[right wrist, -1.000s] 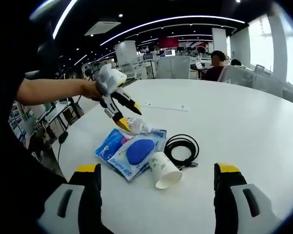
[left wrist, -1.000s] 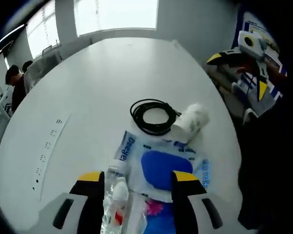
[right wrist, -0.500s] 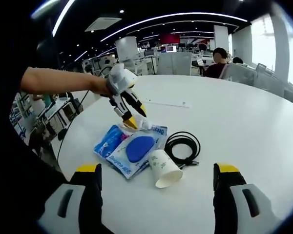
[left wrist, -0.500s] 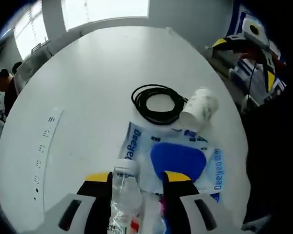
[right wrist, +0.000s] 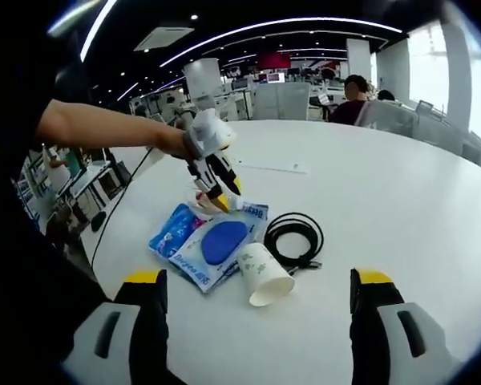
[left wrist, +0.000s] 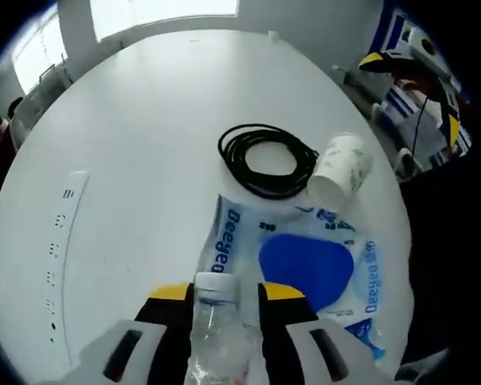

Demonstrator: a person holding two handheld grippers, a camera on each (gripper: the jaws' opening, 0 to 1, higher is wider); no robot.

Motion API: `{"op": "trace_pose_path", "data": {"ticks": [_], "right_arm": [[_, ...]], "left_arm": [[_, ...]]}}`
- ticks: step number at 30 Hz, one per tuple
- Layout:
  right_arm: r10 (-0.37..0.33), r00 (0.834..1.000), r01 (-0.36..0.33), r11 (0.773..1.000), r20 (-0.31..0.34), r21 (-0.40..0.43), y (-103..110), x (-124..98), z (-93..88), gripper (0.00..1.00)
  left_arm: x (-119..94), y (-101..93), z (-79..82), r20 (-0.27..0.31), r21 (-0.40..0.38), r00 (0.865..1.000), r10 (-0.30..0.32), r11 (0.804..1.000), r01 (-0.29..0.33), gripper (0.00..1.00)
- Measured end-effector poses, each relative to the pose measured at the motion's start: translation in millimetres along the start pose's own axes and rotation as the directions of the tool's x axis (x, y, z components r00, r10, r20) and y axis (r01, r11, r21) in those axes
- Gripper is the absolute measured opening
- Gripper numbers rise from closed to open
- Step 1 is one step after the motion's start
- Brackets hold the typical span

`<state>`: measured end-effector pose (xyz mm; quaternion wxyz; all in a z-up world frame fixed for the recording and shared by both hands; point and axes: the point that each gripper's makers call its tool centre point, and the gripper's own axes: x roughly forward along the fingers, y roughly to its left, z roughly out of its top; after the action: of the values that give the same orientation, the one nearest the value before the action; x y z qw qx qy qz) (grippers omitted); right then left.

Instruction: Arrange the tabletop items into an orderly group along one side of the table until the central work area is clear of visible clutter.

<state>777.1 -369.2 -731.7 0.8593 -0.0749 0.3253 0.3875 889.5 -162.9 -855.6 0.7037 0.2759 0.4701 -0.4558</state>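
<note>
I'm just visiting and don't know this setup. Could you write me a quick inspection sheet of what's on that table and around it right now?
Surface: round white table, mostly bare; a strip of small sockets is set into it.
Job's things: clear plastic bottle with a white cap, blue-and-white wipes pack lying flat, paper cup on its side.
Clutter: all of it bunched near one edge.
Grippers: left tongs closed on the bottle just below its cap; right tongs wide open, holding nothing, away from the items.
Cables: one black coiled cable, beside the cup and pack.
Surroundings: open office with desks and ceiling lights; people seated beyond the table.
</note>
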Motion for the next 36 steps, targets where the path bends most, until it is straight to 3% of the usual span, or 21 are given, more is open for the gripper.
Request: {"op": "trace_pose_path", "data": {"ticks": [10, 19, 29, 36], "right_arm": [[-0.003, 1.0, 0.004, 1.0, -0.015, 0.004, -4, 6, -0.8, 0.89], [-0.014, 1.0, 0.014, 1.0, -0.019, 0.025, -6, 8, -4.3, 0.89], [-0.014, 1.0, 0.015, 1.0, -0.016, 0.026, -5, 8, -5.1, 0.89], [-0.011, 1.0, 0.011, 1.0, -0.011, 0.021, -3, 7, -4.1, 0.89]], "left_arm": [[9, 10.0, -1.2, -0.019, 0.047, 0.999, 0.029, 0.999, -0.028, 0.21], [9, 2.8, -0.4, -0.012, 0.111, 1.0, 0.012, 0.994, -0.01, 0.2], [10, 2.5, -0.7, -0.02, 0.134, 1.0, 0.004, 0.991, -0.001, 0.19], [-1, -2.1, 1.1, -0.021, 0.141, 1.0, 0.0, 0.99, 0.003, 0.18]]}}
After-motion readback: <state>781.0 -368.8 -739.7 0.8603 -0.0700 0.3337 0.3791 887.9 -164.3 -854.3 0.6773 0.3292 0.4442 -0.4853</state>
